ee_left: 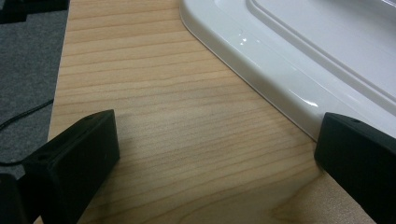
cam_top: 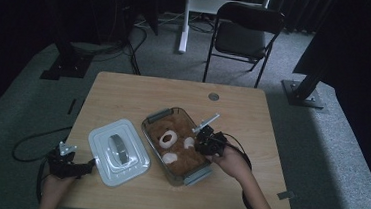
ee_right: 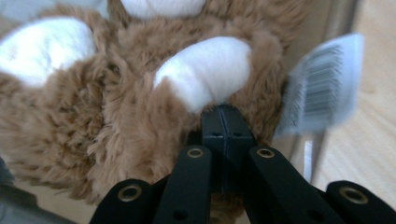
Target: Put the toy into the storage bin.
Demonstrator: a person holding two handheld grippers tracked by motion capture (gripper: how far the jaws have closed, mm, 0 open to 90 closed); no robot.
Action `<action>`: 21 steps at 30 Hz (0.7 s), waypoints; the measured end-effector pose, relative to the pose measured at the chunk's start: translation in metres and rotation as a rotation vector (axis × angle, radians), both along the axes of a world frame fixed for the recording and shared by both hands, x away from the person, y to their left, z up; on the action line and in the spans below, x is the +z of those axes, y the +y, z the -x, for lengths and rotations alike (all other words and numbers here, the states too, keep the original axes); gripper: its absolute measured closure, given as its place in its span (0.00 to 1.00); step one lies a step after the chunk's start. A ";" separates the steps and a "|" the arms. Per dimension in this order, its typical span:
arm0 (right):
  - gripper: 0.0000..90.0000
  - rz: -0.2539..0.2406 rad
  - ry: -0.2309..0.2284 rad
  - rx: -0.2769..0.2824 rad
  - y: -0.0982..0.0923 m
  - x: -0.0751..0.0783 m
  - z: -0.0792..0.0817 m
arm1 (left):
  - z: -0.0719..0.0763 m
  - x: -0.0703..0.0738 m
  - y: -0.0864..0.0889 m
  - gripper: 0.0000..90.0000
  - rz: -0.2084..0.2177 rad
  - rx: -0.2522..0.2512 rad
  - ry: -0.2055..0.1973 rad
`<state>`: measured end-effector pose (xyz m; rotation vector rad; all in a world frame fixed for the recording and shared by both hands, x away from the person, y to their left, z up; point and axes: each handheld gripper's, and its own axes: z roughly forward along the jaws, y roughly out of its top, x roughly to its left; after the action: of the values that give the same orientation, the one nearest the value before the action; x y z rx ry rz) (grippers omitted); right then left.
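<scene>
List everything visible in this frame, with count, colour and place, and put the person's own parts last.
teddy bear: 1, brown with white patches, lying inside the glass dish
glass dish: 1, clear with grey handles, middle of the table
lid: 1, white with a grey handle on top, flat on the table left of the dish
tag: 1, white with a barcode, beside the bear
table: 1, light wood, centre
folding chair: 1, black, on the carpet behind the table
white stand: 1, far side, beside the chair
left gripper: 1, black, at the table's near left edge, fingers wide apart by the lid
right gripper: 1, black, over the dish, fingers shut against the bear's fur
hands: 2, one on each gripper
</scene>
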<state>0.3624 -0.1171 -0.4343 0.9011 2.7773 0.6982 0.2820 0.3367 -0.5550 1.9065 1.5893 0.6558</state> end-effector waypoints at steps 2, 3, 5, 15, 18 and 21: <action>1.00 0.040 0.012 0.026 0.006 -0.003 -0.002 | 0.000 0.000 0.000 0.01 0.000 0.001 0.000; 1.00 0.067 0.026 0.034 0.011 -0.004 -0.002 | 0.000 0.000 0.000 0.01 0.000 0.002 0.000; 1.00 0.131 0.023 0.071 0.020 -0.005 -0.002 | 0.000 0.000 0.000 0.01 -0.001 0.003 0.000; 1.00 0.284 -0.061 0.079 0.042 -0.013 0.004 | 0.000 0.000 0.000 0.01 -0.002 0.001 0.000; 1.00 0.241 -0.097 0.071 0.034 -0.002 0.007 | 0.000 0.000 0.000 0.01 -0.001 0.002 -0.001; 0.97 0.107 -0.098 0.042 0.017 0.013 0.009 | 0.000 0.000 0.000 0.01 -0.001 0.002 -0.001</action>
<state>0.3538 -0.1005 -0.4216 0.7695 2.7249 0.5775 0.2823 0.3365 -0.5549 1.9054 1.5909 0.6583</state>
